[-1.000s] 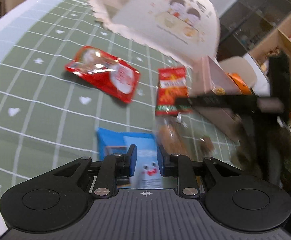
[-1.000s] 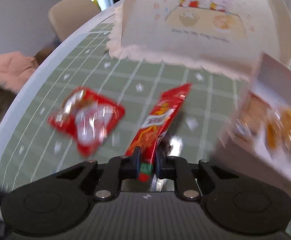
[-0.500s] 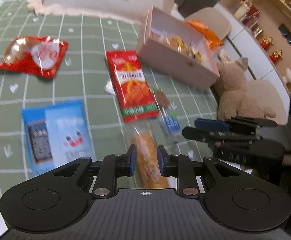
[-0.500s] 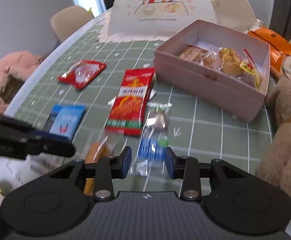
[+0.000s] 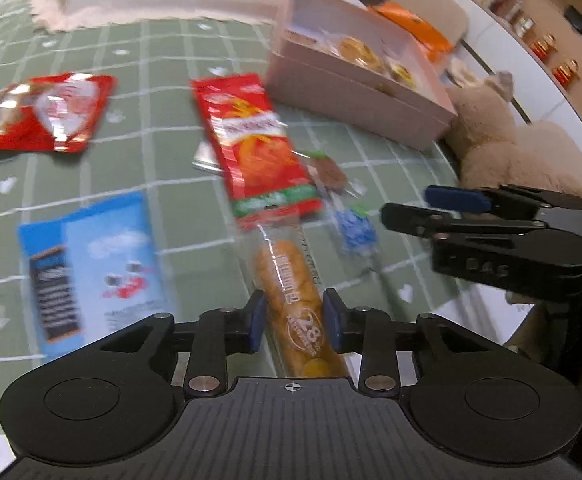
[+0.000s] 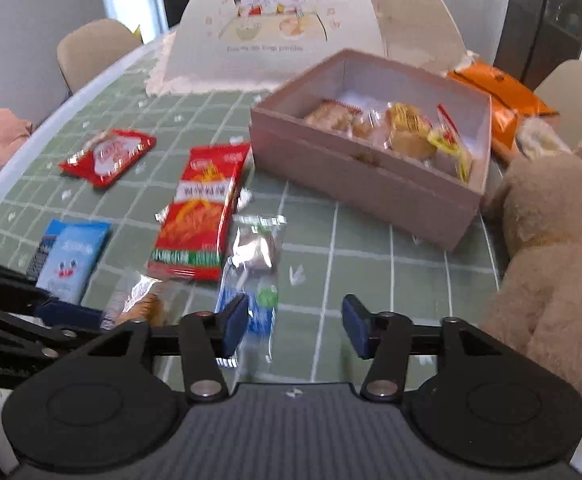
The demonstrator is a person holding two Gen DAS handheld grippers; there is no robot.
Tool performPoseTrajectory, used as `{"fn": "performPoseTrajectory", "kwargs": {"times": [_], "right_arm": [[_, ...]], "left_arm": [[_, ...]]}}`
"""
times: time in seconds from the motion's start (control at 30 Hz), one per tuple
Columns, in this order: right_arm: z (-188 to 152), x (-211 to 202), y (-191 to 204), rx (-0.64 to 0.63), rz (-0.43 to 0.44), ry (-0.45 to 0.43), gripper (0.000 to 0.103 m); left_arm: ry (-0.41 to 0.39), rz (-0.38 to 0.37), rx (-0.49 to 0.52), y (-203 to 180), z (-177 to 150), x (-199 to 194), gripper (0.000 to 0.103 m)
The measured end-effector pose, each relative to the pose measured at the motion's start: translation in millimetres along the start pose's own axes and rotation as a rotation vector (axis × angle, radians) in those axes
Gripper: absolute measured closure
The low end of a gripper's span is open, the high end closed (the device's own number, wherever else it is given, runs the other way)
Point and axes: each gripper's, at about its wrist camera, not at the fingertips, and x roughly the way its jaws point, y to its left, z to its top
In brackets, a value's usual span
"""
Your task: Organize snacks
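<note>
My left gripper (image 5: 293,320) hangs low over the green checked table, its jaws opening, with a clear-wrapped bread stick (image 5: 291,280) lying between the pads. My right gripper (image 6: 295,326) is opening too, with nothing gripped; a clear wrapper with blue and green print (image 6: 259,300) lies under its left finger. A long red packet (image 6: 203,208), a square red packet (image 6: 109,156) and a blue packet (image 6: 71,260) lie flat on the table. The pink box (image 6: 355,176) beyond them holds several wrapped snacks.
A plush bear (image 6: 551,248) sits right of the box at the table's rim. An orange packet (image 6: 503,100) lies behind the box. A white domed food cover (image 6: 299,20) stands at the back, with chairs past the table edge.
The right gripper let go of the long red packet, which now lies on the table, and drew back with its jaws widening. The left gripper moved over the bread stick and its jaws spread.
</note>
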Motion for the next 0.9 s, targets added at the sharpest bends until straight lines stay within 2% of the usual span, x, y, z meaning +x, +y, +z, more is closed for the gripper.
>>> {"fn": "performPoseTrajectory", "kwargs": {"times": [0.1,0.2,0.27,0.33,0.4,0.5,0.63,0.73,0.8,0.83,0.9], "right_arm": [[12.2,3.8,12.9,-0.017,0.042,-0.036,0.04],[27.7,15.3,34.3,-0.05,0.073,-0.057,0.039],[40.4,30.5,48.9,-0.064,0.086,-0.059,0.039],[52.0,47.1,60.0,-0.064,0.089,-0.054,0.039],[58.8,64.6,69.3,-0.072,0.082,-0.049,0.039],[55.2,78.5,80.0,-0.105,0.045,-0.004,0.051],[34.8,53.1,79.5,-0.117,0.116,0.006,0.061],[13.8,32.8,80.8,-0.118,0.217,0.067,0.061],[2.1,20.6,79.5,-0.11,0.29,0.093,0.057],[-2.2,13.4,76.6,-0.102,0.301,0.091,0.053],[-6.3,2.0,67.5,-0.081,0.261,0.059,0.048]], "left_arm": [[-0.023,0.055,-0.033,24.9,5.5,-10.5,0.068],[-0.078,0.165,-0.065,55.1,17.3,-24.8,0.069],[-0.11,0.241,-0.093,74.0,27.3,-31.3,0.075],[-0.136,0.266,-0.136,87.4,35.8,-39.3,0.075],[-0.174,0.254,-0.164,92.9,41.4,-51.8,0.075],[-0.222,0.228,-0.178,90.6,43.6,-65.4,0.075],[-0.226,0.126,-0.172,78.2,46.7,-61.2,0.075],[-0.177,0.03,-0.16,65.7,49.3,-40.1,0.075],[-0.137,0.01,-0.136,55.6,48.1,-27.4,0.075],[-0.124,0.013,-0.122,51.2,48.1,-22.2,0.075],[-0.123,0.02,-0.103,42.5,48.2,-16.6,0.075]]}}
